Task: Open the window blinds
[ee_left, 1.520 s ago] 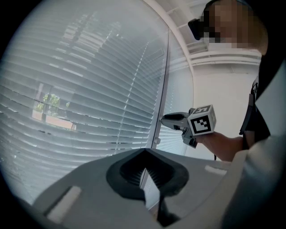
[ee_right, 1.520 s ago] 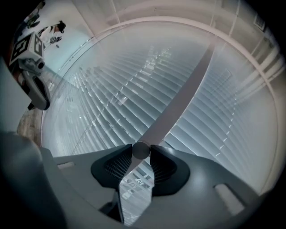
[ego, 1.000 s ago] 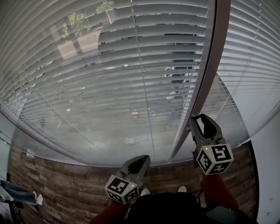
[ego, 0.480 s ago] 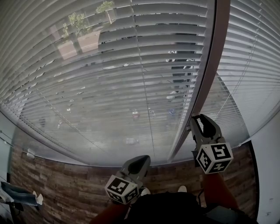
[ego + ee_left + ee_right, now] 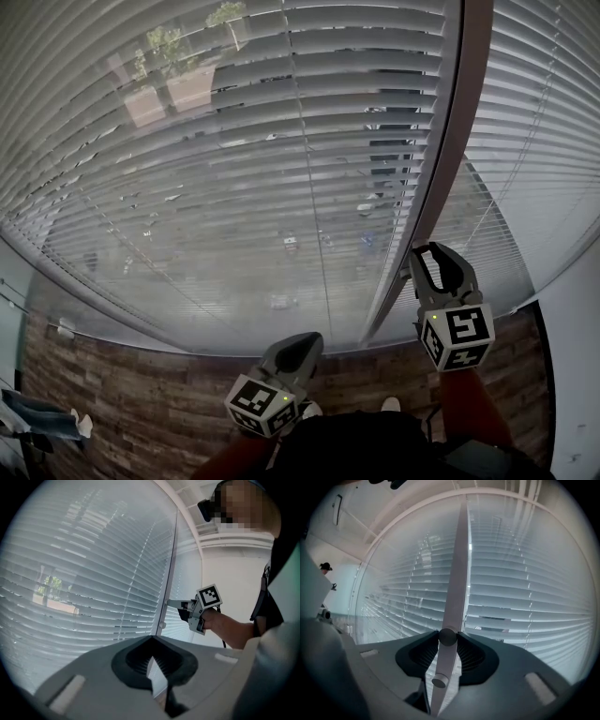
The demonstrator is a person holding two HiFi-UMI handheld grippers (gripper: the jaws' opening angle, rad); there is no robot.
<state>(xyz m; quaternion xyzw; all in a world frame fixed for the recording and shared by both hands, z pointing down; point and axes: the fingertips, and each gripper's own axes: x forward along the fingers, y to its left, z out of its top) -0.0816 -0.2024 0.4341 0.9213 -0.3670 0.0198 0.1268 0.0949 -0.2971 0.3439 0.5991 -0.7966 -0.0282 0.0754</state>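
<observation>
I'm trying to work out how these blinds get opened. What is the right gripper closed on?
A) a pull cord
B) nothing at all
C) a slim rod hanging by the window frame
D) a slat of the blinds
C: in the right gripper view the right gripper has its jaws shut on a slim rod in front of the window frame, while the slats lie beyond its jaws.
</observation>
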